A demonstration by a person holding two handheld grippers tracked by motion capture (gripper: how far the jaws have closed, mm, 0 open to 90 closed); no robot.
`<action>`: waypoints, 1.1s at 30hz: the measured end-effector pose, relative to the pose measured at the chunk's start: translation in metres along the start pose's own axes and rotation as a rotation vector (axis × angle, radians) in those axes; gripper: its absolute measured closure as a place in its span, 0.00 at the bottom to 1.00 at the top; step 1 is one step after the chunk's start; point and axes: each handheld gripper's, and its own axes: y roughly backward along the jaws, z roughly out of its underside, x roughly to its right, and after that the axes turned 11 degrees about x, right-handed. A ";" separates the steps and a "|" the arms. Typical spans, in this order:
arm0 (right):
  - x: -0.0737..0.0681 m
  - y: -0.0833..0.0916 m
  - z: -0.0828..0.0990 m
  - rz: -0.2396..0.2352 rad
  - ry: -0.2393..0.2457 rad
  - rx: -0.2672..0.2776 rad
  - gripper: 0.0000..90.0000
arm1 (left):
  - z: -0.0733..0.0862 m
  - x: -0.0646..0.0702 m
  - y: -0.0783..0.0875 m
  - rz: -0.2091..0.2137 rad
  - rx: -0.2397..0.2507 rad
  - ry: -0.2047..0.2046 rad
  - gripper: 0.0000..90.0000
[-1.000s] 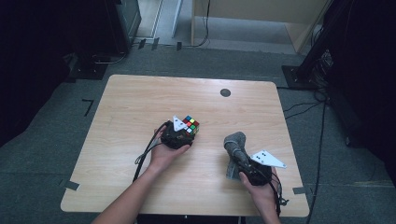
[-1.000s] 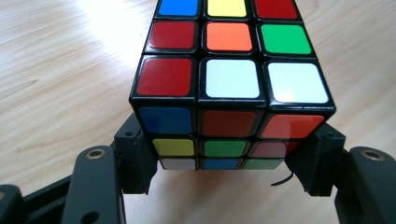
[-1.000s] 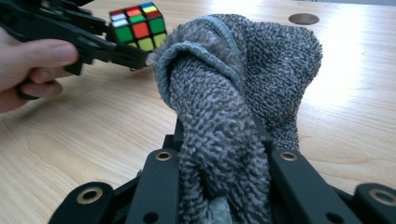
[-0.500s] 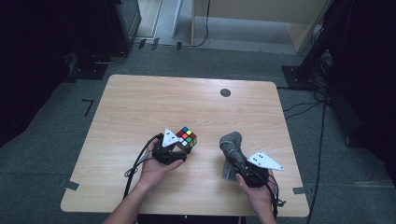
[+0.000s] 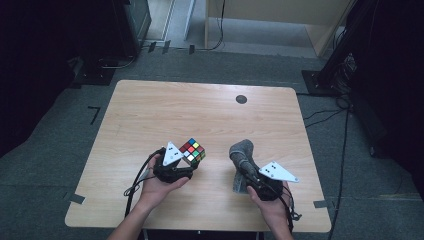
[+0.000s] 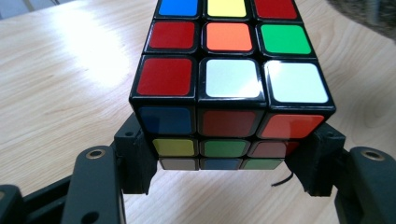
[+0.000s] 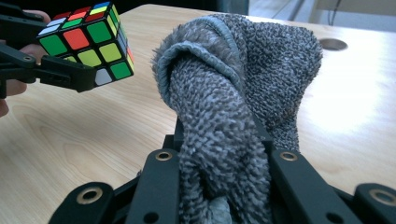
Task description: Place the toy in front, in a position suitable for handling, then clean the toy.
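A scrambled colour cube (image 5: 193, 151) is held just above the wooden table (image 5: 165, 110), my left gripper (image 5: 186, 162) shut on its lower layer. In the left gripper view the cube (image 6: 231, 79) sits between the two black jaws, red, white and orange tiles on top. My right gripper (image 5: 244, 165) is shut on a grey fuzzy cloth (image 5: 241, 150), which bunches up between the jaws and drapes onto the table; in the right gripper view the cloth (image 7: 233, 102) rises in front, with the cube (image 7: 88, 39) and the left gripper at upper left.
A round dark hole (image 5: 241, 99) sits near the table's far edge. Dark equipment and cables lie on the grey floor around the table. A wooden cabinet (image 5: 270, 20) stands beyond.
My left gripper has carried the cube toward the near left of the table and a little upward. The right gripper and cloth have hardly moved.
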 end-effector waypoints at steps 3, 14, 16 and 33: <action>-0.008 -0.006 -0.006 -0.025 0.021 -0.012 0.82 | 0.001 -0.003 0.007 0.013 -0.003 0.005 0.38; -0.018 -0.026 -0.045 -0.060 -0.073 -0.002 0.81 | 0.002 -0.004 0.008 0.066 -0.008 -0.001 0.38; -0.021 -0.026 -0.049 -0.068 -0.070 0.001 0.81 | 0.004 -0.003 0.008 0.072 -0.014 -0.012 0.38; -0.079 -0.037 -0.045 -0.191 0.071 -0.044 0.81 | 0.009 0.028 -0.004 0.118 -0.073 -0.122 0.38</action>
